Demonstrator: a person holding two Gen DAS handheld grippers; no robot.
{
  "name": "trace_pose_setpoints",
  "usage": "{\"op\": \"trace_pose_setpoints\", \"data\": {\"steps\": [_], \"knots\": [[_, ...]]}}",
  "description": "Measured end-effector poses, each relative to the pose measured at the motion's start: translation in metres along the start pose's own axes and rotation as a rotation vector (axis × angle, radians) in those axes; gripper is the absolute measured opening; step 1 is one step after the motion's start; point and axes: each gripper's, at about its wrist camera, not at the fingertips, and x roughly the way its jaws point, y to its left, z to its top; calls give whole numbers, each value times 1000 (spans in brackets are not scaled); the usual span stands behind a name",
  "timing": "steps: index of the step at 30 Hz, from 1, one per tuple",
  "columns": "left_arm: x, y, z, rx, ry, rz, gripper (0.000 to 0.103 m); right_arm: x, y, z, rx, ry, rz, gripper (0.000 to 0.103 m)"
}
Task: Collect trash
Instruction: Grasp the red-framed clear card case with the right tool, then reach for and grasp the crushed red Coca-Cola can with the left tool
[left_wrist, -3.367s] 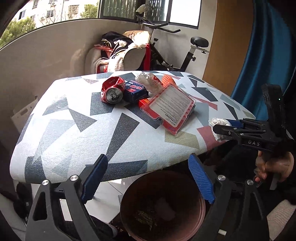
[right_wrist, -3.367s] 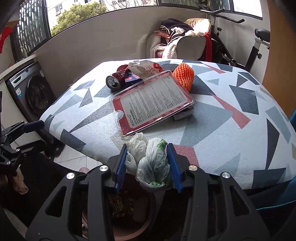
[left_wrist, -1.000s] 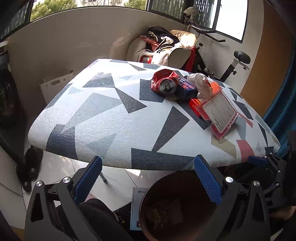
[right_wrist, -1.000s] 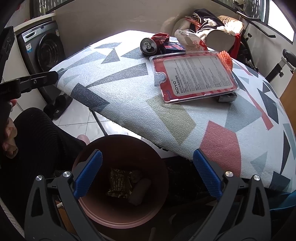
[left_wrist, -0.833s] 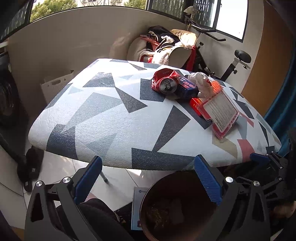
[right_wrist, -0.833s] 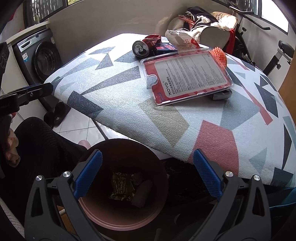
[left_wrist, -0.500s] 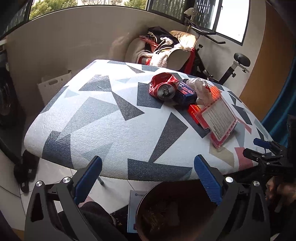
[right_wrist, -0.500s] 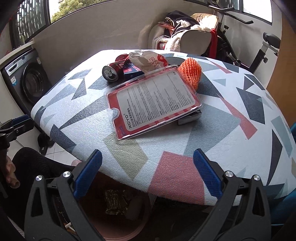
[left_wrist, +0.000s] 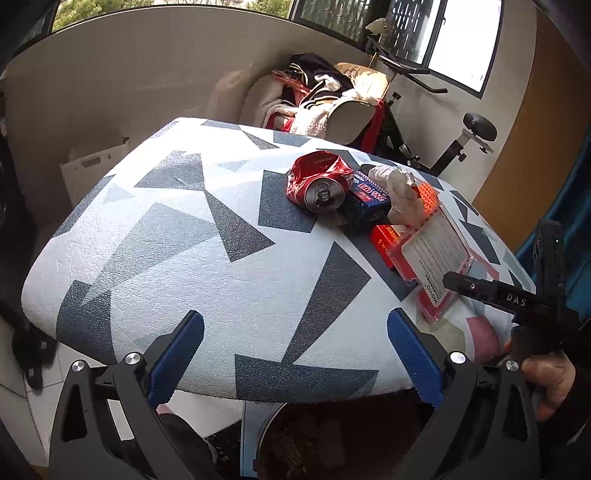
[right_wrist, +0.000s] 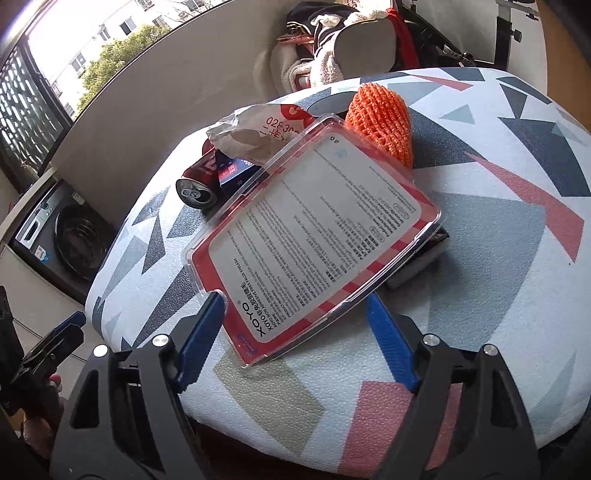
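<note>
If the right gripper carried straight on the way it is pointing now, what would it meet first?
Most likely the flat XOYO blister pack: its near corner already lies between the open fingers of the right gripper, whose jaws have just been closing. Depth is hard to judge, so the table might come first.

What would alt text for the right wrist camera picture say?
The right gripper, jaws open and just closing, reaches around the near end of a red plastic package on a patterned table. Behind lie a crushed can, crumpled paper bag and orange mesh.

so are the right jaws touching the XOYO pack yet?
Apart. Right wrist view: right gripper straddles the pack's near corner, with table showing between each pad and its edges.
</note>
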Motion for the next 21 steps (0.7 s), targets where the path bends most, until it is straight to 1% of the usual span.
{"op": "trace_pose_setpoints", "data": {"steps": [1, 5, 6, 7, 8, 9, 10, 11, 15, 19, 21], "knots": [[2, -1, -2, 5, 5, -3, 97, 3, -3, 1, 26, -1, 13, 71], [9, -1, -9, 6, 27, -5, 97, 6, -10, 3, 79, -31, 43, 66], [10, -1, -10, 2, 32, -5, 97, 6, -12, 4, 92, -34, 51, 59], [11, 0, -12, 0, 36, -5, 97, 7, -14, 4, 108, -29, 65, 46], [12, -1, -13, 0, 38, -5, 97, 8, -17, 3, 128, -17, 77, 35], [13, -1, -14, 3, 38, -3, 97, 8, -19, 3, 146, -8, 82, 23], [12, -3, -14, 9, 36, -3, 97, 5, -20, 3, 160, -14, 91, 19], [11, -4, -15, 16, 33, -4, 97, 0, -19, 3, 161, -30, 85, 19], [13, -8, -18, 35, 38, -2, 97, -30, -9, 7, 111, -113, 71, 9], [11, -8, -19, 28, 29, -15, 97, -61, 0, 13, 43, -194, 42, 9], [9, -5, -18, 12, 25, -29, 97, -73, 0, 15, 20, -219, 32, 9]]}}
